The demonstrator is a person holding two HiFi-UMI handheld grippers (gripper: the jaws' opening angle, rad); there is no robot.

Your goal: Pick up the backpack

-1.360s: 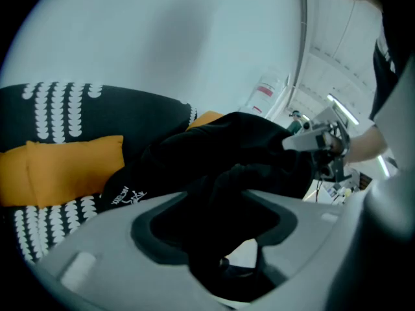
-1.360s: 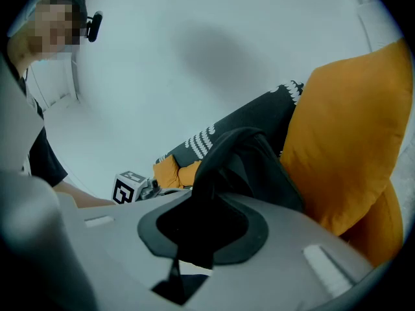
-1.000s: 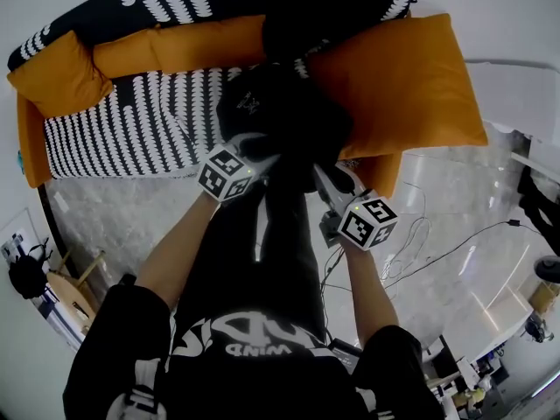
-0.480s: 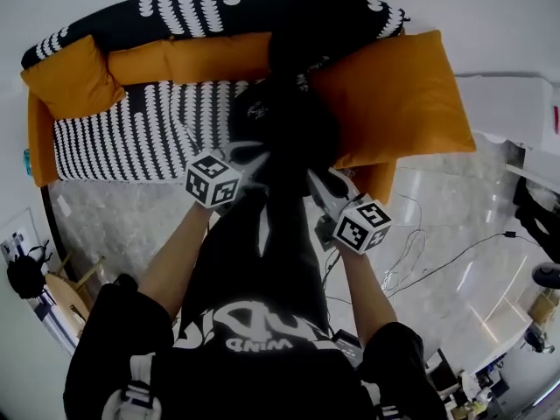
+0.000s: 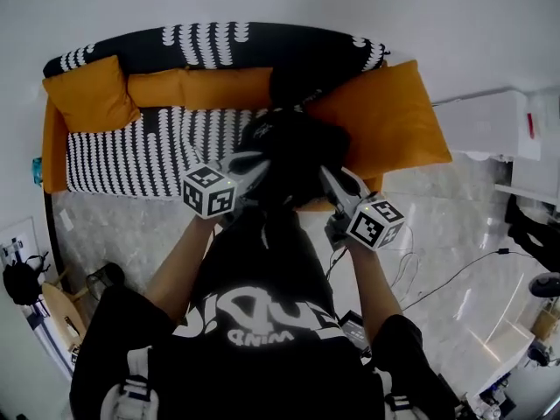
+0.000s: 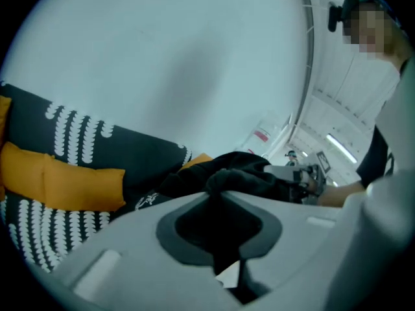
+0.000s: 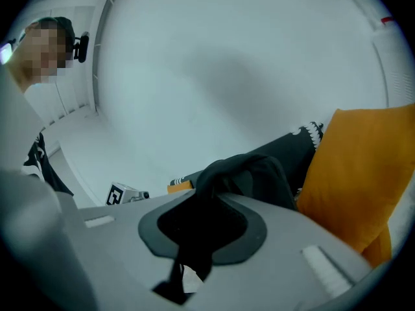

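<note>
You have the backpack (image 5: 293, 151) pinched from both sides, and that looks deliberate; with one grip on each flank the soft black bag should hang fairly level between your hands and not swing from a single corner. It sits directly between the two grippers, just ahead of both sets of jaws and touching them. The patterned sofa (image 5: 131, 160) lies beyond and below it; I judge the bag to be off the seat, though no view shows its underside.

Your left gripper (image 5: 249, 163) is closed down to a narrow gap; a fold of black fabric is bunched in the notch between its pads and rises out over the tips, so it is clamped on the bag and not empty. Across the bag from it you can see your other tool facing back at you.

Your right gripper (image 5: 335, 186) stands much the same: jaws nearly together, with a loop of dark fabric or strap gripped between them and arching up ahead of the tips. A big orange cushion (image 5: 385, 121) leans just to the right of this gripper, near the bag's far side. Both pinches take only gathered cloth, so a slip seems the main risk; keep the squeeze firm.
</note>
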